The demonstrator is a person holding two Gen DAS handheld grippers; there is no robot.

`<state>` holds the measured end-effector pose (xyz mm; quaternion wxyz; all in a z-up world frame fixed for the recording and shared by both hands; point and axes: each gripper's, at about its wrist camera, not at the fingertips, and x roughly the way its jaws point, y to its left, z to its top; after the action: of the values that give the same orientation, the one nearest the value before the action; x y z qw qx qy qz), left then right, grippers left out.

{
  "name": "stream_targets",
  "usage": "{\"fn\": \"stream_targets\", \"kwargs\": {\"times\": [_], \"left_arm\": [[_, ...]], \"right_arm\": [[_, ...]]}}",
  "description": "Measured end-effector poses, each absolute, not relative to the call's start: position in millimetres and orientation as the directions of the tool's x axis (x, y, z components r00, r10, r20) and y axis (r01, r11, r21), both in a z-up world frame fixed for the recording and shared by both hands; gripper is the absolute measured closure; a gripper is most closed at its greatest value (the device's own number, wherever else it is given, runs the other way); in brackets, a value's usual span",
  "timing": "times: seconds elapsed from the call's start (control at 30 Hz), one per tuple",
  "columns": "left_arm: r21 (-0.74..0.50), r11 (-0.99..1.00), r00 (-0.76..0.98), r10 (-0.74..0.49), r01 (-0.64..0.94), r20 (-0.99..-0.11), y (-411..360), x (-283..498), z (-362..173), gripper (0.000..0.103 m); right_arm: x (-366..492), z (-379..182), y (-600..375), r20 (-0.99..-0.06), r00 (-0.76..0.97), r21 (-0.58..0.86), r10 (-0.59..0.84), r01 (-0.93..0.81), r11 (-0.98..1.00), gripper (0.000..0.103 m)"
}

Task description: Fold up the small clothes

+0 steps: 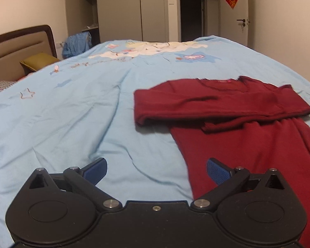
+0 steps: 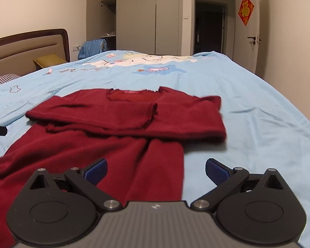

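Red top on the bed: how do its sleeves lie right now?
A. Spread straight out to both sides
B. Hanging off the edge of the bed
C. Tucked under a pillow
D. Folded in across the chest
D. In the right wrist view, both sleeves of the red top lie crossed over its chest, on the blue bedspread.

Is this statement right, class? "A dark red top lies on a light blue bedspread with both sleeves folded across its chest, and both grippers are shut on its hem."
One thing is wrong: neither gripper holds the hem. Both wrist views show the left gripper and right gripper open, nothing between their jaws. The dark red top does lie on the light blue bedspread, sleeves folded across its chest.
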<state>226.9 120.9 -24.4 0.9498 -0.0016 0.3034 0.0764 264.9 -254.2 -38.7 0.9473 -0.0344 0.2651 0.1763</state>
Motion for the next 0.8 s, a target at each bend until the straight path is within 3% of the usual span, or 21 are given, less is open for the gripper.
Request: {"fn": "stream_targets", "kwargs": {"times": [0.3, 0.53, 0.6, 0.73, 0.8], "left_arm": [[-0.095, 0.972, 0.735, 0.097, -0.216, -0.671, 125, 181, -53, 0.001], [-0.177, 0.947, 0.725, 0.078, -0.269, -0.684, 122, 161, -57, 0.001], [-0.183, 0.945, 0.723, 0.074, -0.270, -0.687, 120, 159, -57, 0.001], [-0.191, 0.944, 0.721, 0.066, -0.269, -0.690, 117, 157, -56, 0.002], [-0.198, 0.943, 0.718, 0.059, -0.269, -0.693, 116, 157, -57, 0.002]], "right_arm": [[178, -58, -285, -0.581, 0.762, 0.078, 0.286, -0.298, 0.952, 0.000], [145, -64, -294, -0.584, 0.760, 0.144, 0.285, -0.249, 0.958, 0.002], [142, -66, -292, -0.592, 0.747, 0.158, 0.303, -0.261, 0.952, 0.017], [139, -63, -289, -0.587, 0.739, 0.170, 0.330, -0.286, 0.943, 0.039], [137, -62, -291, -0.587, 0.733, 0.183, 0.342, -0.291, 0.939, 0.060]]}}
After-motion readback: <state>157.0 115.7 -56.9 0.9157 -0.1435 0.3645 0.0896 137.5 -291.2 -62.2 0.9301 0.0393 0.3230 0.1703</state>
